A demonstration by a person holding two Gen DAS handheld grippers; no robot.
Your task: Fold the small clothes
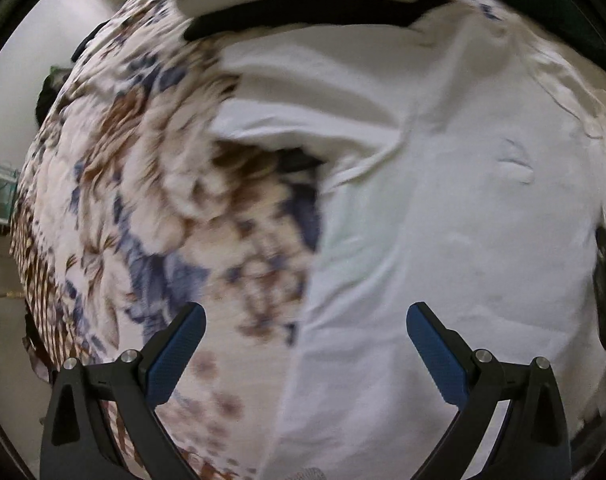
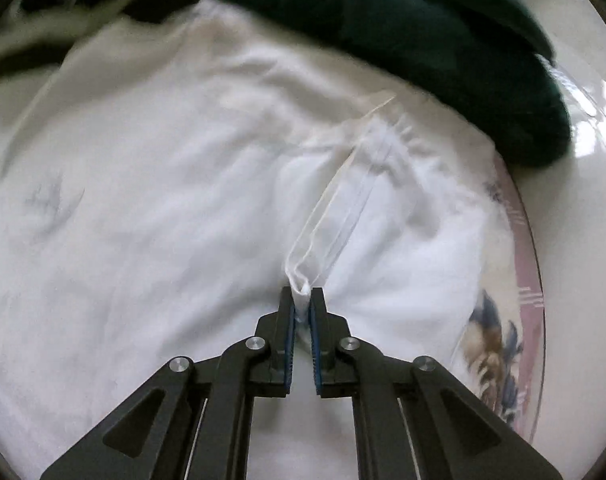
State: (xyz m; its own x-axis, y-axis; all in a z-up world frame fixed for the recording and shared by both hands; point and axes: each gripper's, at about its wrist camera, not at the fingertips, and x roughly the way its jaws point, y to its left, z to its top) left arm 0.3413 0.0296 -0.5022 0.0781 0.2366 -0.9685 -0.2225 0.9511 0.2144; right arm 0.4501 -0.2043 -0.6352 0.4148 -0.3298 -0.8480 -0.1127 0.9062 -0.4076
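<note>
Right gripper [image 2: 302, 300] pinching white garment [image 2: 163, 184] hem, left gripper [image 1: 305, 320] spread above

Both the left black two-finger gripper [image 1: 305, 320] and the right black two-finger gripper [image 2: 302, 300] show blue ribbed pads, round silver pivot screws and triangular cut-outs.

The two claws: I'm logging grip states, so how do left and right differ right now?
The left claw is spread wide and holds nothing, while the right claw is pinched shut on a fold of the white garment. The left hovers over the garment's edge on the floral cover; the right is over white cloth. Both have black arms and blue pads.
</note>
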